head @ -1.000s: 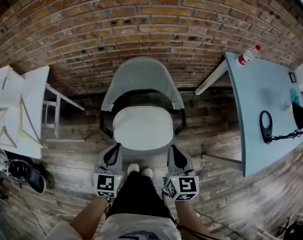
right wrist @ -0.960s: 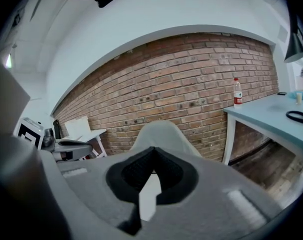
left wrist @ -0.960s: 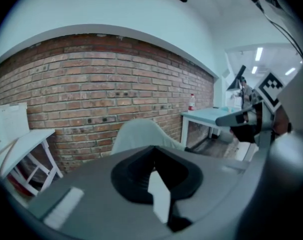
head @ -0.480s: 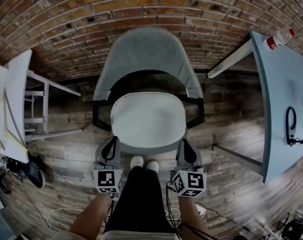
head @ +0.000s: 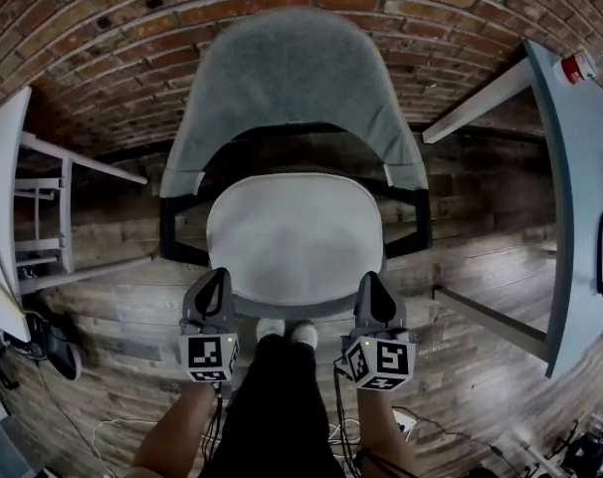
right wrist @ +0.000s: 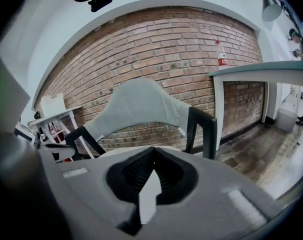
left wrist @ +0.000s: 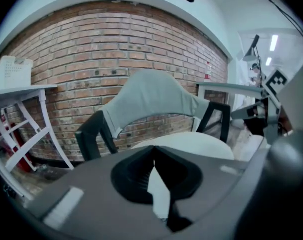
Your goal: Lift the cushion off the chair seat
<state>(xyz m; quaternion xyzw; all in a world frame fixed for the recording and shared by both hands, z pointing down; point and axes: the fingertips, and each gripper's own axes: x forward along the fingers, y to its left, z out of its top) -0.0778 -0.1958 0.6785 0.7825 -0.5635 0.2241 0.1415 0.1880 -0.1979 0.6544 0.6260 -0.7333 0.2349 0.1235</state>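
At the chair's front edge, a person stands with both tools lowered, toes just under the seat.

- Cushion [head: 294, 237]: white, oval, lying flat on the chair [head: 182, 242] seat between the black armrests [head: 413, 229]. Not lifted yet.
- Left gripper [head: 214, 277]: at the cushion's front-left corner, pointing forward and down. Jaws pressed together, nothing between them.
- Right gripper [head: 371, 281]: mirrored at the front-right corner. Jaws likewise closed and empty.
- Each tip sits just beside the cushion rim. Whether either touches it, I cannot tell.
- My reading of the placement: one tool per front corner looks like set-up for an even two-sided lift, so the soft pad rises level and does not fold. The jaws would have to part before they could take the rim.
- Grey cover [head: 292, 78] drapes the backrest and hangs clear of the cushion, so it should not snag.
- Brick wall [head: 102, 38] is close behind the chair, which leaves the front as the open side to work from.
- Containers: only a red-capped bottle [head: 588, 64], upright on the far corner of the table [head: 580, 197] to the right, well apart from the work. Its contents are too small to make out.
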